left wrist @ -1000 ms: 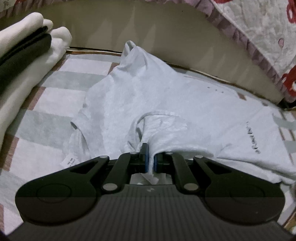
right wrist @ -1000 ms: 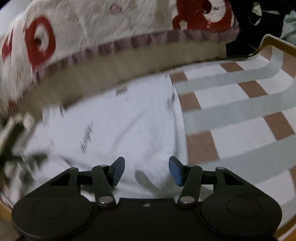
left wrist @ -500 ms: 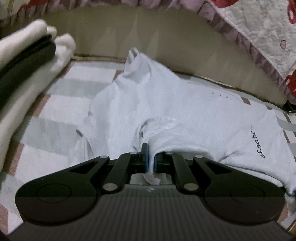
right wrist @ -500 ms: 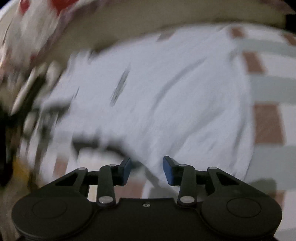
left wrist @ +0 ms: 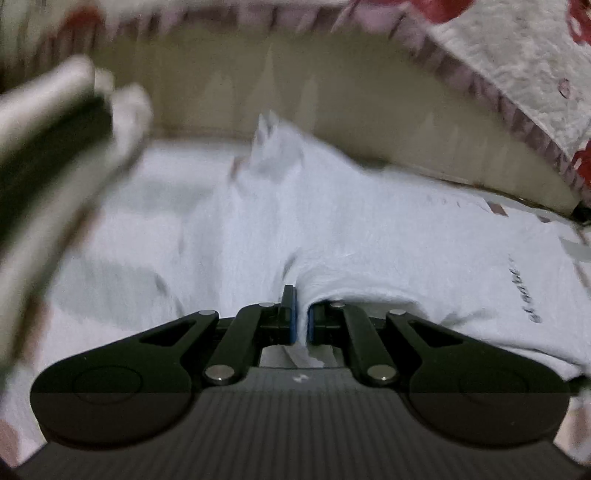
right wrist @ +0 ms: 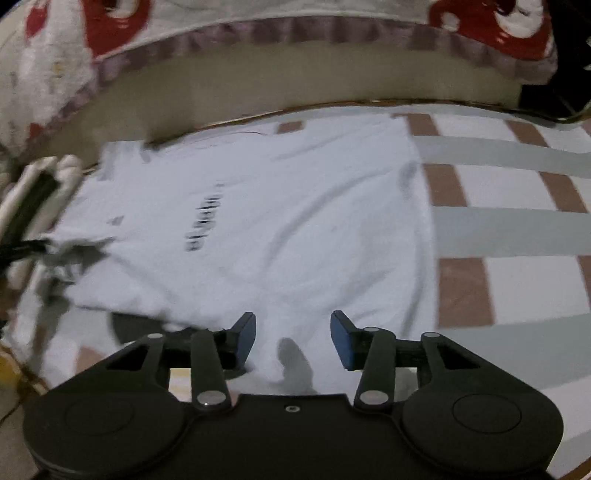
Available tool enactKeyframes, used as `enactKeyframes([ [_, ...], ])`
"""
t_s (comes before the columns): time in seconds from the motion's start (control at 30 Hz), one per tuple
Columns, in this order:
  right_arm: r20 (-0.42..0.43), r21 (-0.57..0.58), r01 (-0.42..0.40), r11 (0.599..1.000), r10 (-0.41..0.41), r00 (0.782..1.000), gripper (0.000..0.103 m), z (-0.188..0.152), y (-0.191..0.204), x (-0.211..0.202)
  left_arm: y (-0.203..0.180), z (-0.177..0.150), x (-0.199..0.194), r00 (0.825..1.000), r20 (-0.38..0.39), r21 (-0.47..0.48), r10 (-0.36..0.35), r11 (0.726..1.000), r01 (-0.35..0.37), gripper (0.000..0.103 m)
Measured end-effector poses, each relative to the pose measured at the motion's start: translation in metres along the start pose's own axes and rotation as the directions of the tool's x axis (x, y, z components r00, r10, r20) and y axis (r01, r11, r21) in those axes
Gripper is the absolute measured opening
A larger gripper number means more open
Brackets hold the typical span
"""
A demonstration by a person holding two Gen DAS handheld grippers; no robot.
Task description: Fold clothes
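Note:
A white T-shirt with small dark lettering lies spread on a checked mat. My left gripper is shut on a pinched fold of the shirt near its front edge, and the cloth rises into a ridge between the blue pads. In the right wrist view the same T-shirt lies flat with the lettering at its middle. Over its near edge my right gripper hangs with its jaws opening, and only flat cloth shows below the gap; the pads press on nothing.
A stack of folded white and dark clothes sits at the left. The checked mat of grey, white and brown squares stretches to the right. A quilt with red print hangs over the bed side behind.
The right gripper has swung over the shirt, and its jaws narrowed, then widened again. The left gripper kept its pinch on the fold and turned a little; its view is now blurred.

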State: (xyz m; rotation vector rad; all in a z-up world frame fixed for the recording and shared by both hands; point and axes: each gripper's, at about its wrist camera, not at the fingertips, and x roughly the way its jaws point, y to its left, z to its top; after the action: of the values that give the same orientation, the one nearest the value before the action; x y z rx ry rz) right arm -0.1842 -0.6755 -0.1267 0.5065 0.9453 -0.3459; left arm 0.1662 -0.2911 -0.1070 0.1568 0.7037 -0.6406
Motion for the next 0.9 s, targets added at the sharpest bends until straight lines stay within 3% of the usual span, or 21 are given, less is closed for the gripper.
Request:
enactKeyframes([
  [0.1, -0.045, 0.023, 0.018, 1.0, -0.017, 0.999, 0.05, 0.005, -0.012, 0.02, -0.019, 0.003, 0.001, 0.997, 0.077, 0.069, -0.007, 0.998, 0.002, 0.006],
  [0.17, -0.022, 0.049, 0.005, 0.999, -0.004, 1.0, 0.05, 0.009, -0.013, 0.026, -0.021, 0.008, -0.002, 0.986, 0.162, 0.086, 0.042, 0.995, -0.056, 0.006],
  [0.27, 0.019, 0.09, -0.045, 0.995, 0.044, 0.999, 0.05, 0.015, -0.009, 0.031, -0.006, 0.022, -0.027, 0.939, 0.319, 0.031, 0.127, 0.989, -0.144, 0.006],
  [0.33, 0.023, 0.066, -0.06, 0.996, 0.059, 0.998, 0.05, 0.019, 0.001, 0.032, 0.01, 0.022, -0.049, 0.927, 0.344, -0.025, 0.146, 0.989, -0.146, 0.006],
  [0.4, 0.0, 0.041, -0.08, 0.996, 0.08, 0.997, 0.05, 0.017, 0.009, 0.034, 0.019, 0.016, -0.054, 0.952, 0.258, -0.003, 0.163, 0.986, -0.168, 0.006],
  [0.47, -0.073, 0.012, -0.12, 0.993, 0.12, 0.99, 0.05, 0.007, 0.014, 0.036, 0.032, 0.01, -0.037, 0.979, 0.1, -0.019, 0.175, 0.985, -0.174, 0.006],
  [0.53, -0.175, -0.015, -0.168, 0.986, 0.163, 0.971, 0.051, -0.009, 0.019, 0.042, 0.047, 0.005, -0.013, 0.984, -0.083, -0.083, 0.16, 0.982, -0.167, 0.006],
  [0.57, -0.218, -0.033, -0.184, 0.982, 0.173, 0.96, 0.051, -0.018, 0.023, 0.044, 0.054, 0.003, -0.006, 0.983, -0.121, -0.12, 0.141, 0.981, -0.155, 0.006],
  [0.63, -0.248, -0.084, -0.191, 0.978, 0.165, 0.955, 0.051, -0.034, 0.03, 0.04, 0.057, 0.005, -0.004, 0.985, -0.106, -0.127, 0.135, 0.981, -0.148, 0.006],
  [0.8, -0.195, -0.121, -0.166, 0.979, 0.14, 0.971, 0.051, -0.047, 0.04, 0.019, 0.044, 0.006, -0.003, 0.985, -0.09, -0.061, 0.15, 0.986, -0.156, 0.006],
  [0.9, -0.179, -0.15, -0.171, 0.974, 0.143, 0.973, 0.051, -0.056, 0.042, 0.007, 0.048, 0.006, -0.002, 0.985, -0.098, -0.081, 0.14, 0.986, -0.148, 0.007],
])
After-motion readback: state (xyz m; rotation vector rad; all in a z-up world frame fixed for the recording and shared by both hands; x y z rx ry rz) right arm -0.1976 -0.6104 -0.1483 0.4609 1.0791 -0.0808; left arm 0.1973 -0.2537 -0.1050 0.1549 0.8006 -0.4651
